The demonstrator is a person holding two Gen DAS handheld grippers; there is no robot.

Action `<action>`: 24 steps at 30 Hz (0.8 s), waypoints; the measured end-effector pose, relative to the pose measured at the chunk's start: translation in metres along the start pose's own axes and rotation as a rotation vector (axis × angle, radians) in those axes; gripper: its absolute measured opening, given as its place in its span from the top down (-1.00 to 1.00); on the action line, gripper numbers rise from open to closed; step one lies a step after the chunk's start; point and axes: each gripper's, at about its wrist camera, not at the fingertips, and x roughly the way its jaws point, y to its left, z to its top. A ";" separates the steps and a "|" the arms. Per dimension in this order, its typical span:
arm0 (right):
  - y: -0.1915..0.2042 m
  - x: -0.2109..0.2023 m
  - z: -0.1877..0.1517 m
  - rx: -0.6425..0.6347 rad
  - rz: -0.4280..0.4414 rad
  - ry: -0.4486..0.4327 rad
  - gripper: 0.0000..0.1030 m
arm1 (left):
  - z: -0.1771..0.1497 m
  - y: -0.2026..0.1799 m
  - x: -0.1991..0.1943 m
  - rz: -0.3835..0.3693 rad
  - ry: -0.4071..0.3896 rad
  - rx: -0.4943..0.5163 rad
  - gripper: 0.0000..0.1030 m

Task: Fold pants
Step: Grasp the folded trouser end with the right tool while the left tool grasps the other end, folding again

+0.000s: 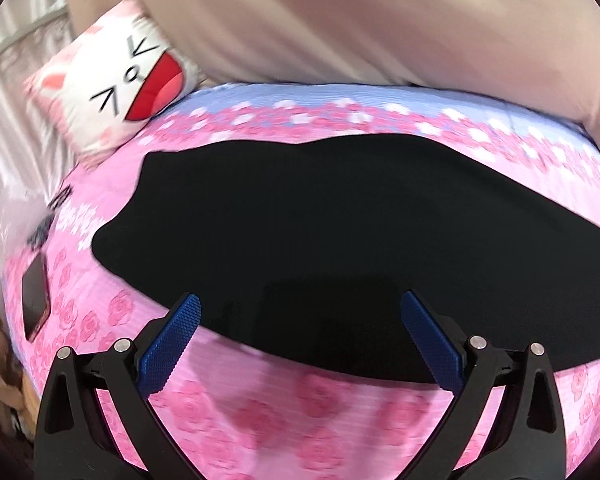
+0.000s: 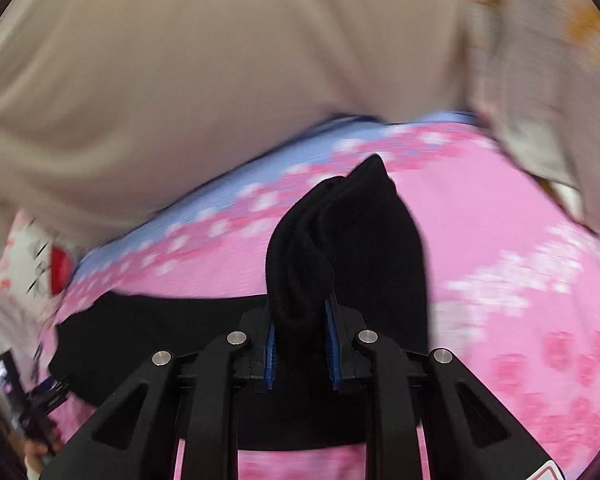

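Black fabric: pants [image 1: 300, 216] lie flat on bed [image 1: 260, 420], long axis running left-right across its middle, w/ near hem close to bed's front edge. Left tool [image 1: 300, 320] hovers over that near hem, fingers spread, nothing between them. Right tool [image 2: 300, 344] is pressed together, pinching a bunched end of the pants [image 2: 340, 240], lifted off the bed. Judgement: right tool is in position to carry its end over toward the far end. Cloth looks soft, matte, limp, unwrinkled.

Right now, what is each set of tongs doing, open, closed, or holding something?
Left tongs: open, empty, poised above the black pants.
Right tongs: closed on a bunched fold of the black pants.
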 end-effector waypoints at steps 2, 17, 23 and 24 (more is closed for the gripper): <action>0.049 0.023 -0.005 -0.082 0.074 0.046 0.64 | 0.001 0.013 0.002 0.000 0.003 -0.018 -0.91; 0.180 0.085 -0.087 -0.304 0.162 0.182 0.01 | 0.008 0.159 0.035 0.015 0.022 -0.301 -0.90; 0.142 0.056 -0.099 -0.207 0.040 0.136 -0.03 | 0.007 0.207 0.089 -0.106 0.118 -0.583 -0.90; 0.133 0.054 -0.100 -0.185 0.020 0.135 -0.03 | 0.011 0.207 0.091 -0.092 0.099 -0.597 -0.90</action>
